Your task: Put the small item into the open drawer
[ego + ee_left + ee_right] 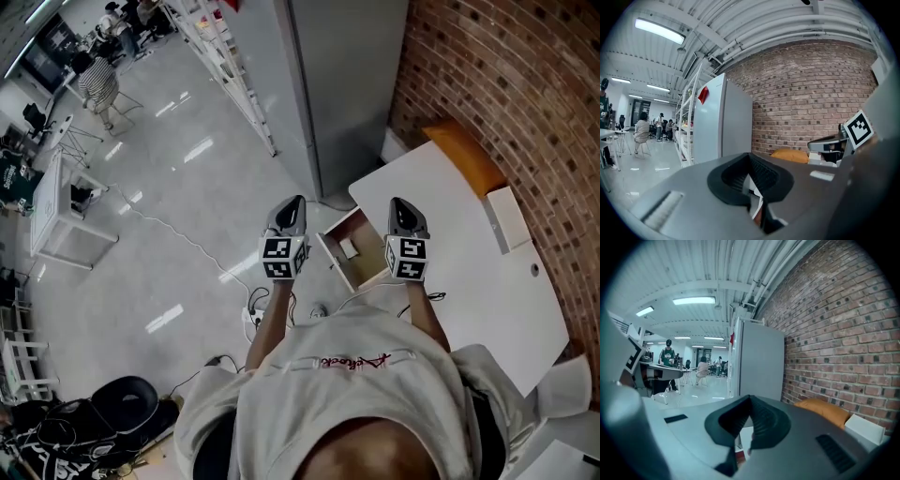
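Seen from the head view, a wooden drawer [366, 267] stands pulled out of the left side of the white table [469, 262]. A small pale item [349, 248] lies inside it. My left gripper [296, 201] hangs over the floor just left of the drawer, and my right gripper [397, 203] is over the table edge just right of it. Both point forward, nearly level, well above the drawer. In the left gripper view the left gripper [750, 158] has its jaws together with nothing between them. The right gripper [750, 400] is likewise shut and holds nothing.
A tall grey cabinet [347, 84] stands ahead beside the brick wall [506, 84]. An orange cushion [466, 155] and a white box [507, 217] lie on the table's far side. A power strip with cables [253, 316] lies on the floor. Shelving [230, 66] and seated people [98, 84] are far off.
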Tool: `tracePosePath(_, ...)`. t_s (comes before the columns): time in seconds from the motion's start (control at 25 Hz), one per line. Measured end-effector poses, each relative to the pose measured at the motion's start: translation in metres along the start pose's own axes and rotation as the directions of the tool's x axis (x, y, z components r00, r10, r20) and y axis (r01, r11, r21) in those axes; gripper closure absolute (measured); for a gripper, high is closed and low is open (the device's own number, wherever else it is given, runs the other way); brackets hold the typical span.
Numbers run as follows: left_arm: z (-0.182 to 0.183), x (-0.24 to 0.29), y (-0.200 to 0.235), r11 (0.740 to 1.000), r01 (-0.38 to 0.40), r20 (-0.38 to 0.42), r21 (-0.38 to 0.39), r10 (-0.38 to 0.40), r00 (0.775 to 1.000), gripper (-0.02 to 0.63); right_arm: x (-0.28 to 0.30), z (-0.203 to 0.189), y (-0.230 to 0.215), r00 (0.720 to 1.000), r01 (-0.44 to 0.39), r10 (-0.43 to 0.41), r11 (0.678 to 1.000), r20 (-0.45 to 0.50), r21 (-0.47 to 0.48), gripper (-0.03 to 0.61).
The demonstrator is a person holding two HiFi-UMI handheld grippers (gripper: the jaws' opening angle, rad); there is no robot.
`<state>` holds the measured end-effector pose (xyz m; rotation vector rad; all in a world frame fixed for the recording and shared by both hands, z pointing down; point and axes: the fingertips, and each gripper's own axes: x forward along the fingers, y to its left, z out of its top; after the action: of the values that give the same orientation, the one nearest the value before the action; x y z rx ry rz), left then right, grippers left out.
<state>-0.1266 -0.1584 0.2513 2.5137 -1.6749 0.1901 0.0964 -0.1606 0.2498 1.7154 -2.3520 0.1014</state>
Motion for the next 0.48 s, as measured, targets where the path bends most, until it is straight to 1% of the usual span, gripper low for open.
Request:
tracePosePath(0.24, 0.004, 0.011, -0.003, 1.0, 0.009, 0.001, 0.009, -0.009, 1.0, 0.607, 0.004, -0.002, -0.005, 1.0, 0.0, 0.0, 1.0, -0.012, -0.002, 0.566)
tracePosePath(0.48, 0.0, 0.014, -0.005, 1.0, 0.015, -0.008, 0.009, -0.015, 1.0, 0.607, 0.006, -0.008, -0.005, 1.0, -0.003, 0.003, 1.0, -0.025, -0.005, 0.566)
